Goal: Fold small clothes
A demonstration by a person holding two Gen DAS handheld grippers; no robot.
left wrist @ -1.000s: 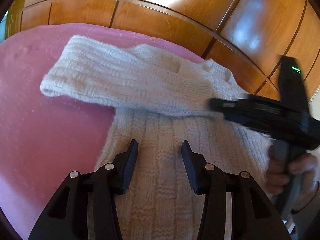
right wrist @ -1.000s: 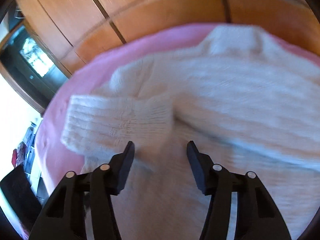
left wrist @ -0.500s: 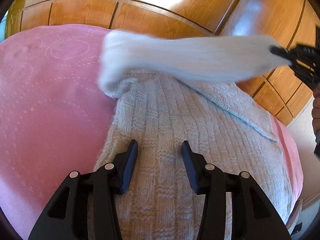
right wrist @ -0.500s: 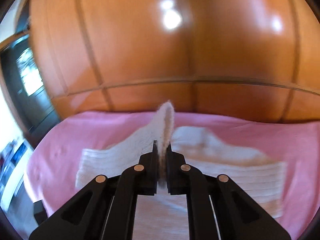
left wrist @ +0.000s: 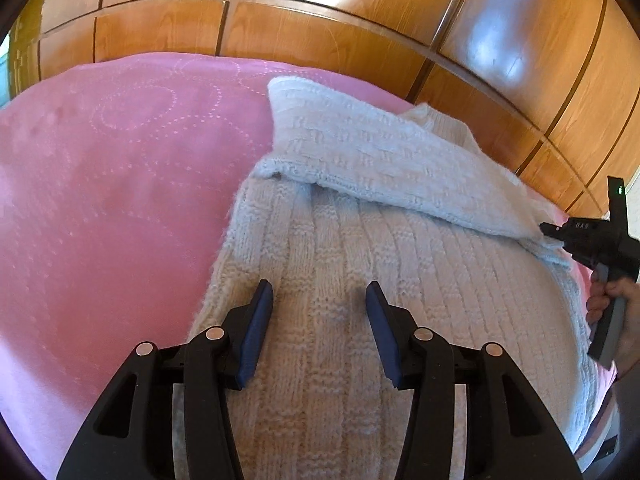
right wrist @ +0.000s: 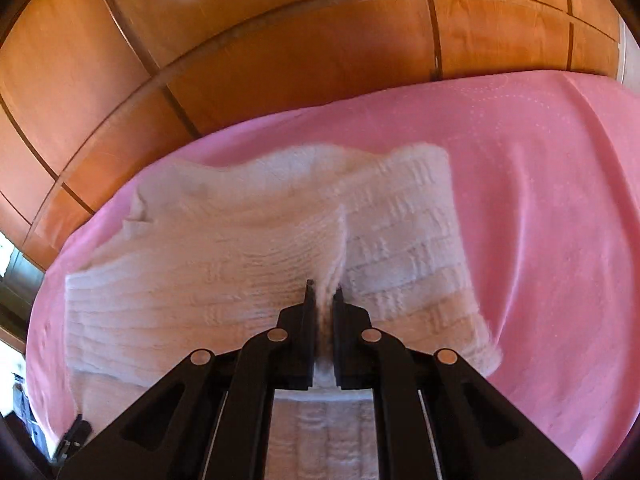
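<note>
Glossy wooden wardrobe panels (left wrist: 328, 40) backed a bed spread with a pink quilted cover (left wrist: 120, 184), where a cream knitted sweater (left wrist: 360, 320) lay flat on its front or back; the weave gave no sure clue which. Its sleeve (left wrist: 384, 160) was drawn slantwise across the chest, its end pinched in the right gripper (right wrist: 323, 294), whose jaws stood nearly closed on a ridge of wool. Seen from the left wrist camera, that gripper (left wrist: 560, 232) sat at the sweater's far edge, with the person's hand (left wrist: 612, 304) on its handle. The left gripper (left wrist: 320, 296) hung over the lower body of the sweater with its jaws spread wide and nothing between them; whether its tips touched the knit could not be told.

The chunky knit looked soft, thick and light, likely to sag and stretch under a one-point hold yet fuzzy enough not to slip. Cuffs, hem corners and shoulder seams seemed the firmest places to grip; a bite in mid-panel would probably only bunch the wool.
</note>
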